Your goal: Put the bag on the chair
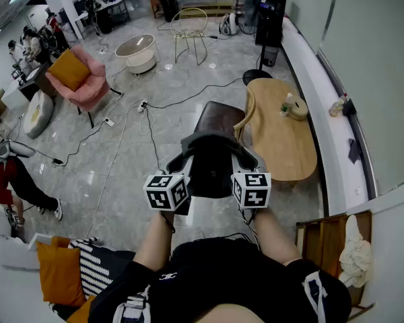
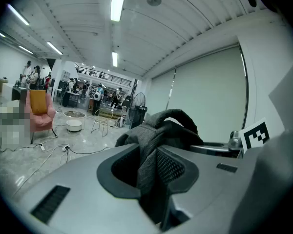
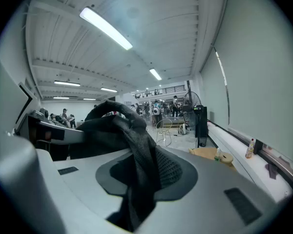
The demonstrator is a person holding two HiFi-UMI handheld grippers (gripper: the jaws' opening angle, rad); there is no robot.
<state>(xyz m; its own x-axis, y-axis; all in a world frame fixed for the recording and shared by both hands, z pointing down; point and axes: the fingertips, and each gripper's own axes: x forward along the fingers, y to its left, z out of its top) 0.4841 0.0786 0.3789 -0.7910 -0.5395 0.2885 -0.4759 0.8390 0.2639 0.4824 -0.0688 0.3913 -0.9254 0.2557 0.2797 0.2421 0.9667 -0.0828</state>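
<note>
I hold a dark grey fabric bag (image 1: 209,165) up between both grippers, in front of my body. My left gripper (image 1: 177,164) is shut on the bag's left side, and in the left gripper view its jaws (image 2: 149,167) pinch a fold of the grey bag (image 2: 161,130). On the other side my right gripper (image 1: 245,163) is shut too, with the bag's cloth (image 3: 136,145) squeezed between its jaws (image 3: 144,174). Just beyond the bag stands a brown chair (image 1: 219,114) with a curved wooden arm; its seat is partly hidden by the bag.
A light wooden table (image 1: 283,136) with a bottle and a round thing stands right of the chair, along a white window ledge (image 1: 323,93). Cables cross the floor (image 1: 135,113). A pink armchair (image 1: 87,86), a round white table (image 1: 136,51) and a wire chair (image 1: 190,25) stand farther off. People are at the left.
</note>
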